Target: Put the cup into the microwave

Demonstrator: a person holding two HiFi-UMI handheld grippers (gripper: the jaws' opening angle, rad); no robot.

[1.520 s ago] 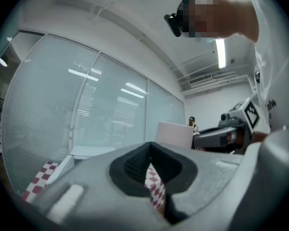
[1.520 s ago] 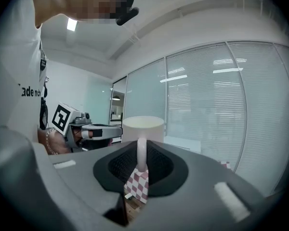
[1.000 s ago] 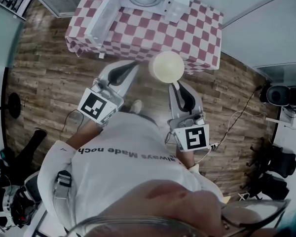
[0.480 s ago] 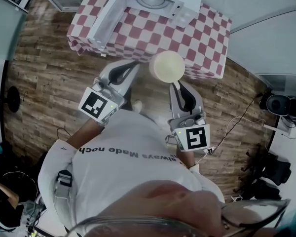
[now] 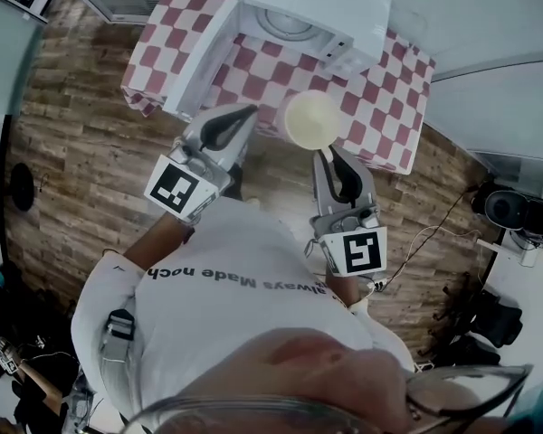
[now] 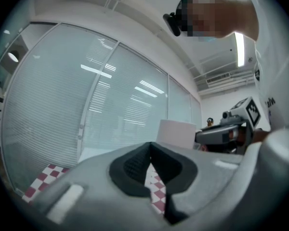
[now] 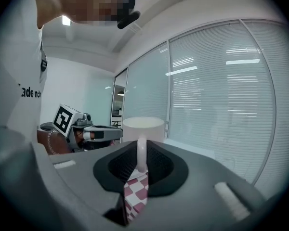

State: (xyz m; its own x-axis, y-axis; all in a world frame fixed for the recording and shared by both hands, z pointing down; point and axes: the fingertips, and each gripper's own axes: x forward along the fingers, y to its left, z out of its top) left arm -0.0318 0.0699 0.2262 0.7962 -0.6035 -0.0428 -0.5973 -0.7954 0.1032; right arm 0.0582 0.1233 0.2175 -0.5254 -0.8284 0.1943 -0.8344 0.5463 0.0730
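A cream cup (image 5: 311, 119) hangs in the air in front of the checkered table, and my right gripper (image 5: 324, 155) is shut on its handle. In the right gripper view the handle (image 7: 141, 154) stands pinched between the jaws, the cup's body (image 7: 143, 129) just beyond. The white microwave (image 5: 294, 21) stands on the table with its door (image 5: 202, 57) swung open to the left and the turntable showing inside. My left gripper (image 5: 246, 114) is held to the left of the cup, jaws together and holding nothing. The left gripper view shows the cup (image 6: 177, 133) and the right gripper (image 6: 226, 134) to its right.
A red-and-white checkered cloth covers the table (image 5: 380, 107). The floor is wood plank. A dark machine (image 5: 507, 208) and cables lie at the right, and more dark gear sits at the lower left. Glass walls with blinds stand behind the table.
The microwave and table sit a little lower and further right in the head view, and the table's edge is nearer to both grippers. The cup stays in the right gripper.
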